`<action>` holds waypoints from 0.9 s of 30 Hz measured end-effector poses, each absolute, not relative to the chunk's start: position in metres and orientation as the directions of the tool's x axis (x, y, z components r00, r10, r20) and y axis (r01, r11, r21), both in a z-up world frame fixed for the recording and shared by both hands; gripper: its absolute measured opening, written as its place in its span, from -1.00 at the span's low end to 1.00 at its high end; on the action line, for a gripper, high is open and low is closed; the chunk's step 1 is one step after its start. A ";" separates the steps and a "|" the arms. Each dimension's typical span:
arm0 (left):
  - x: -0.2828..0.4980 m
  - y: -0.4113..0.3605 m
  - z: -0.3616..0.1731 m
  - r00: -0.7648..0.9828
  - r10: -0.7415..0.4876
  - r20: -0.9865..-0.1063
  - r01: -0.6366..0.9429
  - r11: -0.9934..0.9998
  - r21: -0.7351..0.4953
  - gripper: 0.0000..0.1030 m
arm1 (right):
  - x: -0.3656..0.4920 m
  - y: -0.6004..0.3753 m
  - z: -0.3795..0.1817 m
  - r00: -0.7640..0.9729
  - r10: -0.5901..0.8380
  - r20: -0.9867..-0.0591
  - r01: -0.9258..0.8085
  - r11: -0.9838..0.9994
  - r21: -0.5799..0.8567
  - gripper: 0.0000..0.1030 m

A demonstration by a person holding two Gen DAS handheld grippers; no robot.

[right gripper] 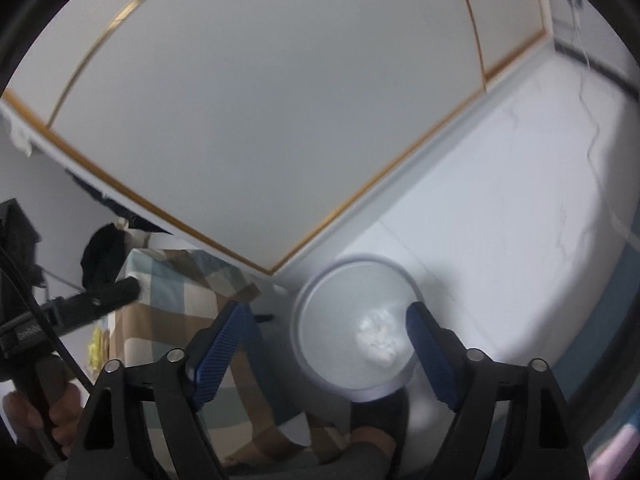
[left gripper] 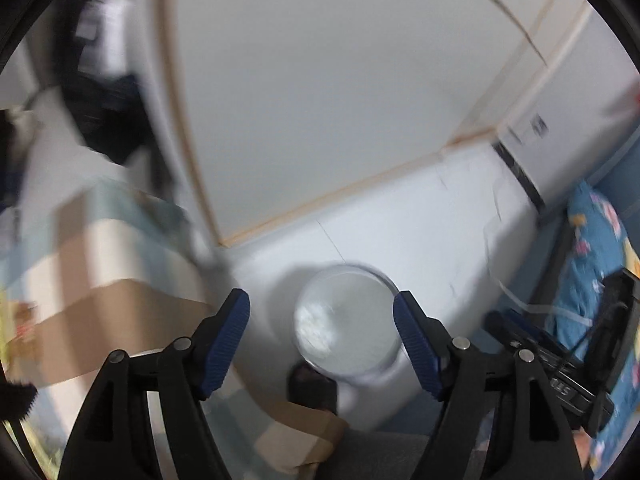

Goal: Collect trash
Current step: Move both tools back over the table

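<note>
Crumpled white trash [right gripper: 380, 340] inside round bin [right gripper: 304, 300], below both wide-open, empty tools, left [left gripper: 321, 328] and right [right gripper: 326, 338].

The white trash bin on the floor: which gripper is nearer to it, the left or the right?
Probably the right, narrowly. The right gripper hangs open above the white trash bin, with crumpled white paper inside. The left gripper is also open above it, apparently slightly farther.

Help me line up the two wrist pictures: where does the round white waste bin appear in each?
Left wrist: the round white waste bin sits low and centre, between the open blue fingers.
Right wrist: the bin sits low, right of centre, with crumpled white paper inside.
Shared landmark: the checked cloth left of the bin.
</note>
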State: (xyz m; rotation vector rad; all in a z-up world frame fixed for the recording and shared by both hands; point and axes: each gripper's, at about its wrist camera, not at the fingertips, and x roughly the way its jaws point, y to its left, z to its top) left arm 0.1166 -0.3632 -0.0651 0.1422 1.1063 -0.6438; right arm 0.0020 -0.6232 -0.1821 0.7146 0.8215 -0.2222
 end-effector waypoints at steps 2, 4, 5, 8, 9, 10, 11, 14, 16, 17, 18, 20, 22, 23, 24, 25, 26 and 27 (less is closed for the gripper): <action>0.114 -0.342 -0.049 0.361 -0.418 -0.834 0.516 0.834 -0.195 0.53 | 0.000 -0.614 -0.160 0.693 0.046 -0.719 0.422 0.783 0.457 0.62; 0.108 -0.322 -0.035 0.428 -0.418 -0.801 0.489 0.853 -0.184 0.61 | -0.002 -0.606 -0.140 0.714 0.027 -0.699 0.404 0.800 0.443 0.64; 0.106 -0.312 -0.027 0.457 -0.421 -0.784 0.479 0.859 -0.182 0.62 | -0.004 -0.601 -0.129 0.728 0.017 -0.686 0.394 0.808 0.437 0.65; 0.098 -0.284 -0.006 0.524 -0.424 -0.738 0.457 0.872 -0.176 0.70 | -0.011 -0.580 -0.093 0.764 -0.021 -0.645 0.362 0.842 0.401 0.68; 0.095 -0.274 0.001 0.548 -0.424 -0.721 0.450 0.876 -0.173 0.72 | -0.013 -0.573 -0.082 0.779 -0.031 -0.626 0.348 0.853 0.390 0.68; 0.092 -0.265 0.007 0.570 -0.422 -0.705 0.442 0.881 -0.169 0.77 | -0.015 -0.567 -0.073 0.792 -0.040 -0.609 0.335 0.862 0.380 0.68; 0.089 -0.253 0.014 0.602 -0.416 -0.682 0.432 0.888 -0.160 0.81 | -0.018 -0.558 -0.060 0.812 -0.051 -0.582 0.318 0.873 0.368 0.68; 0.083 -0.224 0.030 0.663 -0.405 -0.630 0.396 0.904 -0.164 0.85 | -0.024 -0.534 -0.031 0.862 -0.044 -0.504 0.257 0.897 0.361 0.68; 0.083 -0.203 0.037 0.688 -0.388 -0.613 0.360 0.916 -0.177 0.90 | -0.025 -0.516 -0.011 0.889 -0.003 -0.458 0.197 0.905 0.376 0.68; 0.083 -0.191 0.041 0.701 -0.379 -0.604 0.338 0.922 -0.187 0.91 | -0.023 -0.508 -0.006 0.891 0.009 -0.454 0.181 0.910 0.374 0.68; 0.082 -0.184 0.045 0.709 -0.375 -0.597 0.324 0.925 -0.197 0.91 | -0.021 -0.500 0.000 0.892 0.019 -0.452 0.167 0.915 0.367 0.68; 0.084 -0.160 0.047 0.730 -0.362 -0.580 0.283 0.932 -0.225 0.91 | -0.016 -0.481 0.011 0.897 0.053 -0.439 0.124 0.923 0.365 0.68; 0.085 -0.145 0.049 0.742 -0.333 -0.582 0.244 0.942 -0.229 0.91 | -0.011 -0.464 0.020 0.901 0.085 -0.426 0.085 0.927 0.365 0.68; 0.087 -0.135 0.049 0.745 -0.315 -0.588 0.219 0.948 -0.231 0.91 | -0.009 -0.458 0.022 0.902 0.095 -0.421 0.072 0.928 0.366 0.68; 0.088 -0.124 0.049 0.747 -0.304 -0.592 0.197 0.951 -0.240 0.91 | -0.006 -0.447 0.025 0.904 0.115 -0.413 0.049 0.930 0.365 0.68; 0.088 -0.113 0.049 0.752 -0.295 -0.589 0.175 0.951 -0.253 0.91 | -0.003 -0.435 0.027 0.905 0.136 -0.404 0.023 0.931 0.364 0.68; 0.087 -0.102 0.047 0.759 -0.285 -0.585 0.153 0.952 -0.266 0.91 | -0.002 -0.425 0.030 0.905 0.152 -0.398 0.002 0.933 0.360 0.68; 0.082 -0.094 0.048 0.765 -0.273 -0.584 0.133 0.953 -0.272 0.91 | 0.000 -0.416 0.031 0.904 0.168 -0.394 -0.019 0.935 0.355 0.68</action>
